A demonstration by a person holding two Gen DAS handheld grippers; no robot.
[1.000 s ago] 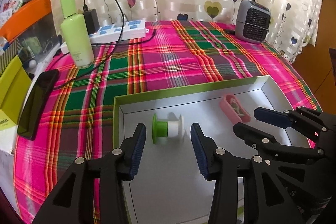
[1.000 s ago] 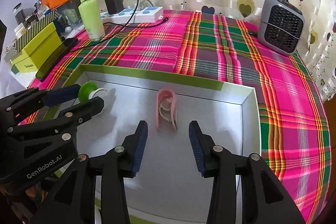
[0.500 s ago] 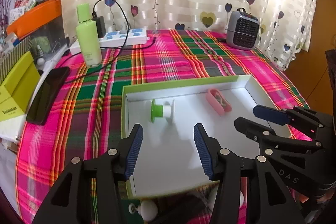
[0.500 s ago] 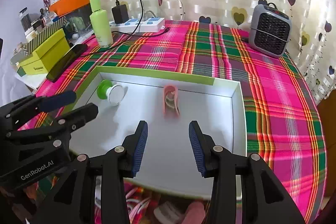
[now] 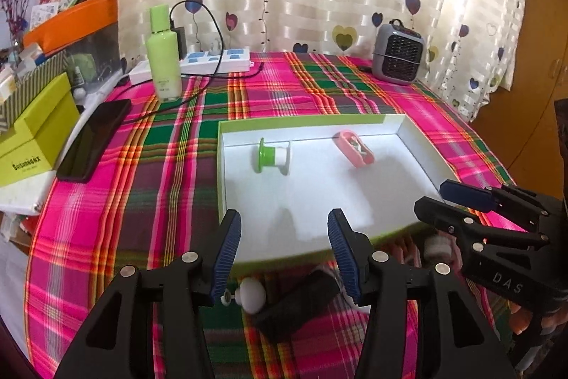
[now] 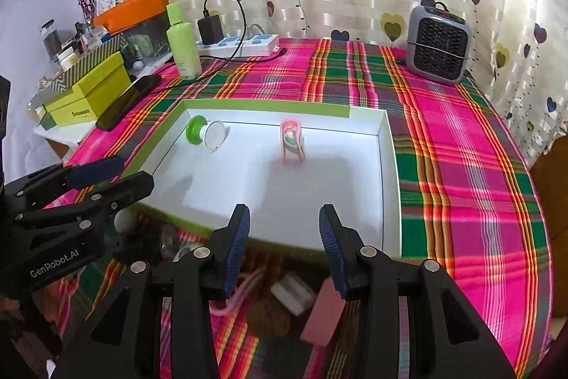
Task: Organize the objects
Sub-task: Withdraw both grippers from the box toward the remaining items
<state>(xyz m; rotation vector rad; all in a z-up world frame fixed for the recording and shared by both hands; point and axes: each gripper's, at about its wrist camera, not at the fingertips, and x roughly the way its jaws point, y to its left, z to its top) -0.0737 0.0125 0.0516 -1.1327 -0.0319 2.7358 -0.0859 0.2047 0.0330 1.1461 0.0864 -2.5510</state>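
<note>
Both hand-held grippers hung just short of the tray's (image 5: 419, 144) near edge, jaws wide and holding nothing — the left hand-held gripper (image 5: 284, 251) over its near-left part, the right hand-held gripper (image 6: 284, 247) over its near-right.

Inside the tray lay a spool (image 5: 271, 159) by the far-left corner and a pink case (image 5: 354, 149) toward the far wall. Judging by this, the step in hand was a fresh pick: more clutter waited on the worktop (image 6: 461, 144) just outside the tray's near edge — a white knob (image 5: 251, 294), a black block (image 5: 298, 304), a pink block (image 6: 325, 315) and a looped cord (image 6: 241, 293).

The next move would call for lowering one gripper onto a single piece there. The pieces lay crowded together, partly hidden behind the fingers, so neighbours could get nudged.

Beyond the tray's far wall stood a bottle (image 5: 163, 54), a power strip (image 5: 213, 63) and a heater (image 6: 438, 45) — all well apart from it.
</note>
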